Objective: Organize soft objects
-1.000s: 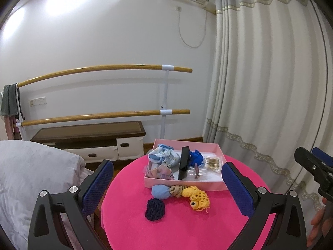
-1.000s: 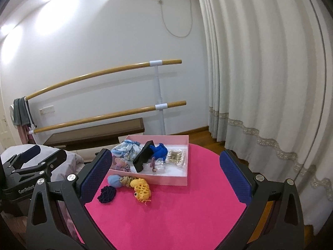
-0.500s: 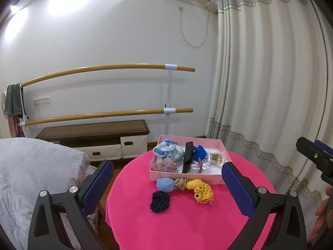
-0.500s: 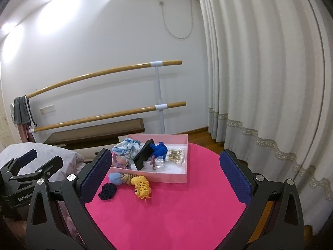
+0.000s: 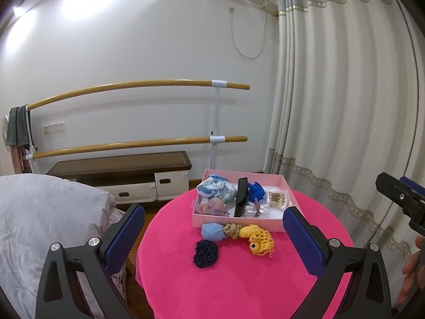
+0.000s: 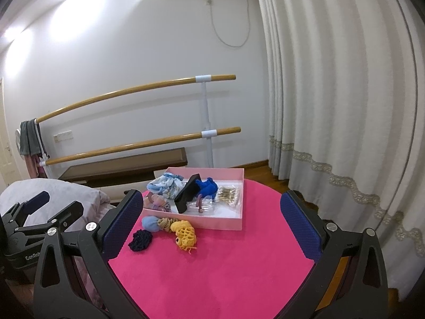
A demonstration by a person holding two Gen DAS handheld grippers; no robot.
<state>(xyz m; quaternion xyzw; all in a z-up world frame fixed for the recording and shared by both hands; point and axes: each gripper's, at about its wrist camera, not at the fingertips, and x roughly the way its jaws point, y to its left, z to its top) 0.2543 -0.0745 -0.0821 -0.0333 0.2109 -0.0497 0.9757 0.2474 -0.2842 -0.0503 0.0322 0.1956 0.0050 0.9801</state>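
Observation:
On a round pink table (image 5: 239, 279) (image 6: 225, 265) stands a pink box (image 5: 239, 220) (image 6: 212, 223) holding a light blue patterned cloth (image 5: 216, 187), a blue soft item (image 5: 255, 191), a black divider (image 5: 240, 196) and small bagged items. In front of the box lie a light blue pouch (image 5: 212, 231) (image 6: 150, 223), a tan knit piece (image 5: 231, 230), a yellow crochet fish (image 5: 259, 240) (image 6: 184, 235) and a dark navy crochet piece (image 5: 205, 250) (image 6: 140, 237). My left gripper (image 5: 212, 242) and right gripper (image 6: 212, 226) both hover open and empty, well short of the items.
A bed with a grey duvet (image 5: 39, 226) lies left of the table. Behind are a low wooden cabinet (image 5: 119, 170), two wall-mounted wooden bars (image 5: 132, 86) and long curtains (image 5: 345, 106) on the right. A person's fingers (image 5: 410, 273) show at the left wrist view's right edge.
Both grippers have drawn back and shifted a little; the table and box now sit slightly farther right in the left view. Nothing on the table has moved.

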